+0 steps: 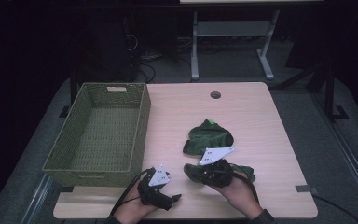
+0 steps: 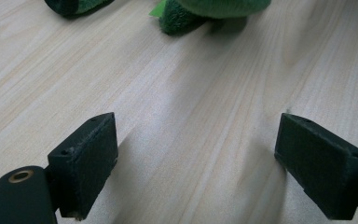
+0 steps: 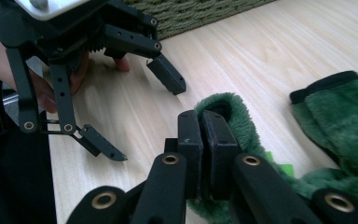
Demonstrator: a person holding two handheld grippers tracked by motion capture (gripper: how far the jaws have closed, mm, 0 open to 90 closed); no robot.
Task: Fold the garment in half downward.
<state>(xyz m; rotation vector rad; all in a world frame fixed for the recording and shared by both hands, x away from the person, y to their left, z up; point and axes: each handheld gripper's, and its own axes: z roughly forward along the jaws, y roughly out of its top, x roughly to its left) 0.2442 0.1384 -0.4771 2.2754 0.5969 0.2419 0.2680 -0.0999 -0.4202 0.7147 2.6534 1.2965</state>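
Pinching fuzzy green glove (image 3: 228, 114) edge in right claw (image 3: 201, 122), low over surface (image 1: 261, 121) | left claw (image 2: 196, 163) gapes empty beside it | risk: thin plush bite slips, glove drops short of woven basket (image 1: 103, 135)

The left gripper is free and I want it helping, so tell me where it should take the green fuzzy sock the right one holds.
Probably the sock's plush rim just beyond the right gripper, which is shut on that edge. That fold stands raised off the table, so the open left gripper could come in level from its own side, one of its fingers on each face.
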